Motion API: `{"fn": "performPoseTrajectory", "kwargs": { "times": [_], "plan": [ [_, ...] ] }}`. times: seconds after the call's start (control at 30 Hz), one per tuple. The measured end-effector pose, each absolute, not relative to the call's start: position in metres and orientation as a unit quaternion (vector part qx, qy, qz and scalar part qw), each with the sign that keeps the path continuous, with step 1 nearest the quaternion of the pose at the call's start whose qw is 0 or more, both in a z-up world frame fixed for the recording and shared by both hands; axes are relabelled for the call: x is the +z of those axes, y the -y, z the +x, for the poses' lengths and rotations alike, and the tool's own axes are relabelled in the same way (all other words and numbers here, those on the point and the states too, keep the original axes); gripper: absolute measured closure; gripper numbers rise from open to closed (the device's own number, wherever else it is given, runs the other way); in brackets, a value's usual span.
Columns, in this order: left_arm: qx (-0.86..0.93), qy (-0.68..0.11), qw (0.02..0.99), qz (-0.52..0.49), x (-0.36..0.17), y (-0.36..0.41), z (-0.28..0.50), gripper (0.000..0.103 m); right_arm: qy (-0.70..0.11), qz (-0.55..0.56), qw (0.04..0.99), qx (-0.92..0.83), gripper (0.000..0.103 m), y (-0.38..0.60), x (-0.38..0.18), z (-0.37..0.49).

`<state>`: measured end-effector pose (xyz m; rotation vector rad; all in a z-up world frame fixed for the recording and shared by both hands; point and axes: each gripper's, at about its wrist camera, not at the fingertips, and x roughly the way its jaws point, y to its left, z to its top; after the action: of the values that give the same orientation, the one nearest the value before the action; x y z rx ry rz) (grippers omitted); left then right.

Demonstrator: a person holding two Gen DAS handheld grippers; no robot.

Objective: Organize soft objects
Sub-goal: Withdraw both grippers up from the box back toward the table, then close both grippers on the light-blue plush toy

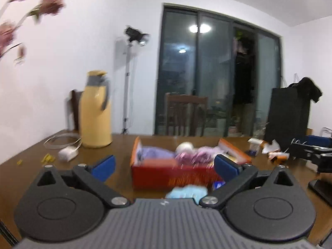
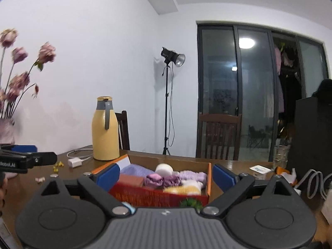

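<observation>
My left wrist camera sits low over the desk (image 1: 25, 166), looking nearly level across it toward the sliding glass door (image 1: 217, 72), with the red cardboard box (image 1: 172, 176) close at frame centre. My right wrist camera faces much the same way from further right, box (image 2: 161, 195) again near. Both share the yellow thermos jug (image 1: 95, 112) (image 2: 105, 130), studio lamp (image 2: 172, 58) and dried flowers (image 1: 49, 0).

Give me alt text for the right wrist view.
Open right gripper faces a red box of folded soft items on a wooden table. A yellow flask stands behind at left; the left gripper enters from the left edge.
</observation>
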<state>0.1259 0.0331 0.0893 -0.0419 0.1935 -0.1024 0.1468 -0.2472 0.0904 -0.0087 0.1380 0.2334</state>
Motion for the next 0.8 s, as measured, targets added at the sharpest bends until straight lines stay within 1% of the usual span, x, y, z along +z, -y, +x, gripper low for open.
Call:
{"fn": "performPoseTrajectory", "kwargs": {
  "times": [0.13,0.23,0.33,0.4,0.5,0.6,0.67,0.73,0.77,0.8],
  "plan": [
    [-0.044,-0.112,0.992,-0.021,0.064,-0.037,0.080,0.000,-0.090,0.027,0.991,0.095,0.007,0.250,0.059,0.107],
    [-0.071,-0.138,0.988,-0.011,0.054,-0.039,0.060,0.000,-0.110,-0.015,0.990,0.085,0.006,0.243,0.039,0.083],
    [-0.074,-0.138,0.988,0.008,0.051,-0.034,0.060,0.000,-0.129,-0.040,0.987,0.086,0.006,0.238,0.031,0.079],
    [-0.073,-0.145,0.987,-0.007,0.049,-0.034,0.066,0.000,-0.132,-0.028,0.987,0.090,0.006,0.237,0.030,0.081],
    [-0.089,-0.183,0.979,-0.029,0.037,-0.033,0.077,0.000,-0.146,-0.006,0.985,0.094,0.008,0.234,0.025,0.093],
    [-0.092,-0.203,0.974,-0.035,0.027,-0.031,0.091,0.000,-0.166,0.006,0.980,0.108,0.016,0.232,0.016,0.103],
    [-0.092,-0.208,0.973,-0.037,0.026,-0.032,0.105,0.000,-0.178,0.020,0.977,0.117,0.018,0.232,0.013,0.115],
    [-0.095,-0.213,0.971,-0.049,0.026,-0.035,0.124,0.001,-0.192,0.036,0.972,0.130,0.029,0.232,0.011,0.132],
    [-0.098,-0.216,0.970,-0.058,0.027,-0.037,0.135,0.003,-0.201,0.048,0.969,0.139,0.031,0.231,0.011,0.143],
    [-0.100,-0.223,0.967,-0.066,0.027,-0.039,0.149,0.009,-0.209,0.062,0.965,0.147,0.034,0.230,0.009,0.155]
  ]
}}
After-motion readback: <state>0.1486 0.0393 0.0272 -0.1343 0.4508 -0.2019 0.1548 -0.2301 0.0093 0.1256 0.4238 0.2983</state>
